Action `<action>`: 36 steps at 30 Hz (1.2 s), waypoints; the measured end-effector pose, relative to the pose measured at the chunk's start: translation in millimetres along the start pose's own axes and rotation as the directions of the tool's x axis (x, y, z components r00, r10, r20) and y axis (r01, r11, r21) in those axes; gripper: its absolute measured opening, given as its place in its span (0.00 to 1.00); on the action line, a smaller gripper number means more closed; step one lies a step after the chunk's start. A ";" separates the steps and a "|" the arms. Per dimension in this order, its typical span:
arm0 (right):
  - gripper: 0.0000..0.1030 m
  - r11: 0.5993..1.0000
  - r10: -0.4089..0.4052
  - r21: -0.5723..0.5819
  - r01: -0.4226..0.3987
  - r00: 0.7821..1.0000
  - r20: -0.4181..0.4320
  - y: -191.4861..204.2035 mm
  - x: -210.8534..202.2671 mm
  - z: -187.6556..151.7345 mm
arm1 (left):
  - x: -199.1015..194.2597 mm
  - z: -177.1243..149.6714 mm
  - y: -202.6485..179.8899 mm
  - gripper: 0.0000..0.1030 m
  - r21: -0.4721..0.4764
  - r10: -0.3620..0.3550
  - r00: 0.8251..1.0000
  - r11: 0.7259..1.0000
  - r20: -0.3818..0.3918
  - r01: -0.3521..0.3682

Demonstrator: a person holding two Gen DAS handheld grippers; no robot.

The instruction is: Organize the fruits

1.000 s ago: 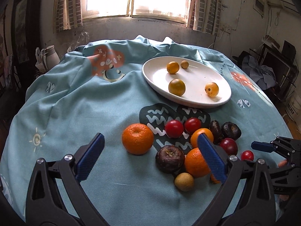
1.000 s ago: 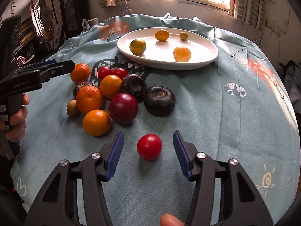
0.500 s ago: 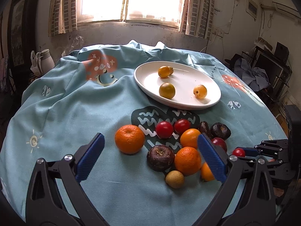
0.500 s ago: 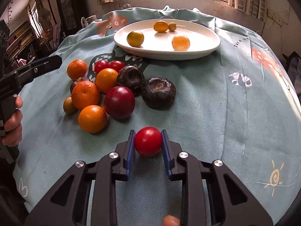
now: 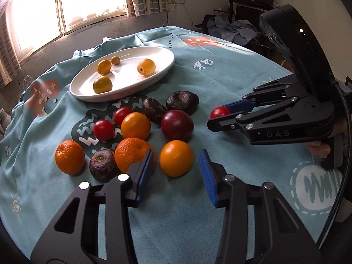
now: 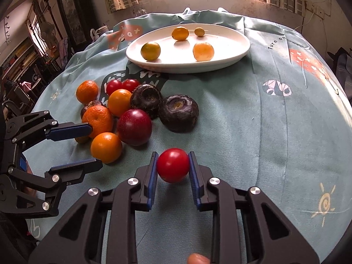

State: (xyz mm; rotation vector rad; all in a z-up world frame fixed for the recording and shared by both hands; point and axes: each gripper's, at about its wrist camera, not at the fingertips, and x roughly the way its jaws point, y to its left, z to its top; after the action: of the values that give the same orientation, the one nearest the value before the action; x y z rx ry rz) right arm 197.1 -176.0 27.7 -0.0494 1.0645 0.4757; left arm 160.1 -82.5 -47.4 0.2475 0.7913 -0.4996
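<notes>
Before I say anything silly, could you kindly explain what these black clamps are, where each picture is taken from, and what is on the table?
They are hand-held grippers, one in each of a person's hands, each carrying a forward-looking fisheye camera. The right gripper is shut on a red tomato. The left gripper is open around an orange. On the blue cloth lie oranges, tomatoes, a plum and dark fruits, and a white plate holds four yellow fruits.
</notes>
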 end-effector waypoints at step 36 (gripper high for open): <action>0.26 0.998 0.067 0.004 -0.068 0.986 0.153 -1.1 -21.1 14.9 | -9.6 25.9 31.9 0.36 -0.155 -0.096 0.993 0.982 0.071 0.106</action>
State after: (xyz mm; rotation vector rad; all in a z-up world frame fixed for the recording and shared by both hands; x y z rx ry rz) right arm 201.5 -180.5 52.8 0.0309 0.9203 0.5278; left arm 186.8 -62.1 -21.8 0.0440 0.7799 -0.5344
